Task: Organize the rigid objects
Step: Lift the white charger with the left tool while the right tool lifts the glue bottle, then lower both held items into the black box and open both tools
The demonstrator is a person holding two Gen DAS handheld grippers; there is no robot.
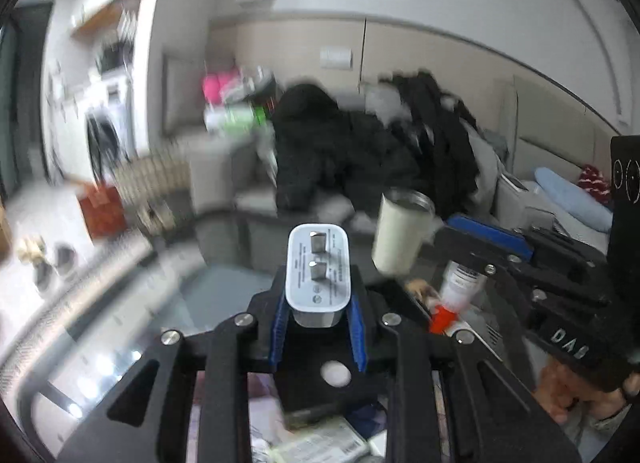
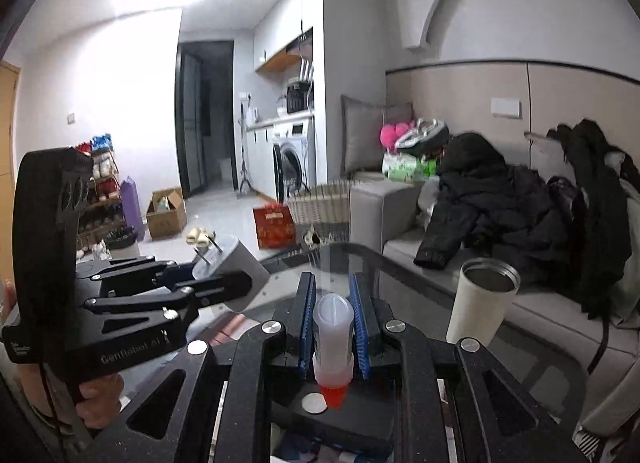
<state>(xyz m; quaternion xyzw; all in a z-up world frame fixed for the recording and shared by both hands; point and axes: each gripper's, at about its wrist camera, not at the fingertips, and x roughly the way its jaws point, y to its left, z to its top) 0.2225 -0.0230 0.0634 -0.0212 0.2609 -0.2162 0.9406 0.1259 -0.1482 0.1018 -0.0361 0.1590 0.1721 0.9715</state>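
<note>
The left gripper [image 1: 318, 315] is clamping a white charger [image 1: 318, 271] between its blue pads, jaws closed snug on its sides, prongs pointing forward, so it is riding steady above the glass table [image 2: 404, 271]. The right gripper [image 2: 334, 323] is pinching a small bottle [image 2: 333, 327] with its red cap [image 2: 334, 393] toward the camera, jaws closed onto its body. Both items are being carried left of the cream tumbler [image 2: 482, 299] standing on the table, probably heading for a tidier spot.
</note>
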